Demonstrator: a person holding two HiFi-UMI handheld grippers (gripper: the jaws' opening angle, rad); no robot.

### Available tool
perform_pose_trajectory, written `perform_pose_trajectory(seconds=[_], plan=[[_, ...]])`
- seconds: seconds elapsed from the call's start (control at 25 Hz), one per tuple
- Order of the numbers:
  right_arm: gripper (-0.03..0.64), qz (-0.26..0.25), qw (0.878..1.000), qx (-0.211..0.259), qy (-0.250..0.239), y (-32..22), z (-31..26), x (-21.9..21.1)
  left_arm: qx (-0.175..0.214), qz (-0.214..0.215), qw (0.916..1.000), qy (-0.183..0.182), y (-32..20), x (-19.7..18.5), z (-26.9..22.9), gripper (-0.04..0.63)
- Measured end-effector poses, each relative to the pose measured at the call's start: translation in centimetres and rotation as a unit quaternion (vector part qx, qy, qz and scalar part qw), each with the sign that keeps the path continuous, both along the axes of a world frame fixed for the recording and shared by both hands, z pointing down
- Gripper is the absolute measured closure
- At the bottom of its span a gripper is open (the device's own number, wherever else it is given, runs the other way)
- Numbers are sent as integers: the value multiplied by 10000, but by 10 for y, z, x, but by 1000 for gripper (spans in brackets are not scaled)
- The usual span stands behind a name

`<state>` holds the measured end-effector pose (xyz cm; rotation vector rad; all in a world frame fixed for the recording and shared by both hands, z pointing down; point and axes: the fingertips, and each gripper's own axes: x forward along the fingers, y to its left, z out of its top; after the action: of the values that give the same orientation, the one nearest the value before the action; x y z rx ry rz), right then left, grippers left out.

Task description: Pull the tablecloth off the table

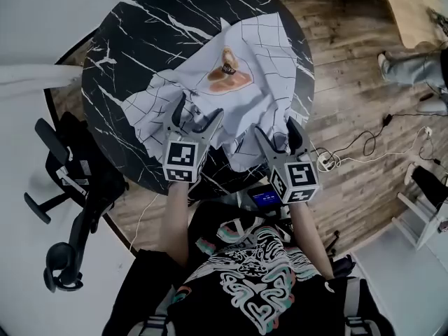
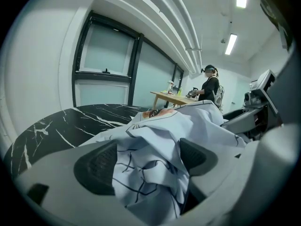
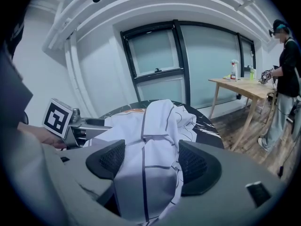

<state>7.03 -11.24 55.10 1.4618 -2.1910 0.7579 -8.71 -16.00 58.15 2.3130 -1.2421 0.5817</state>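
Observation:
A white tablecloth with thin dark grid lines lies crumpled on the round black marble table, bunched toward the near edge. A small brown and orange object sits on the cloth near the table's middle. My left gripper is at the near edge, jaws wide, with a fold of the cloth lying loose between its pads. To its right, my right gripper also stands wide, and a hanging fold fills the gap between its pads.
A black office chair stands left of the table. Cables and a power strip lie on the wood floor at the right. A wooden table and a standing person are at the far right, a white rack below them.

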Motion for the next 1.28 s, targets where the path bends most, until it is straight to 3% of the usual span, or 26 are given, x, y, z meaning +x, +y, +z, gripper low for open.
perform_pose_trajectory(seconds=[0.32, 0.68, 1.28], plan=[[285, -82, 9999, -25, -78, -2, -2, -3, -226, 189, 9993, -210, -5, 6, 17, 176], [284, -75, 9989, -454, 5, -1, 24, -4, -485, 245, 9984, -160, -3, 11, 29, 172], [284, -187, 9978, -641, -42, -6, 40, -14, -826, 311, 9958, -251, -5, 17, 45, 173]])
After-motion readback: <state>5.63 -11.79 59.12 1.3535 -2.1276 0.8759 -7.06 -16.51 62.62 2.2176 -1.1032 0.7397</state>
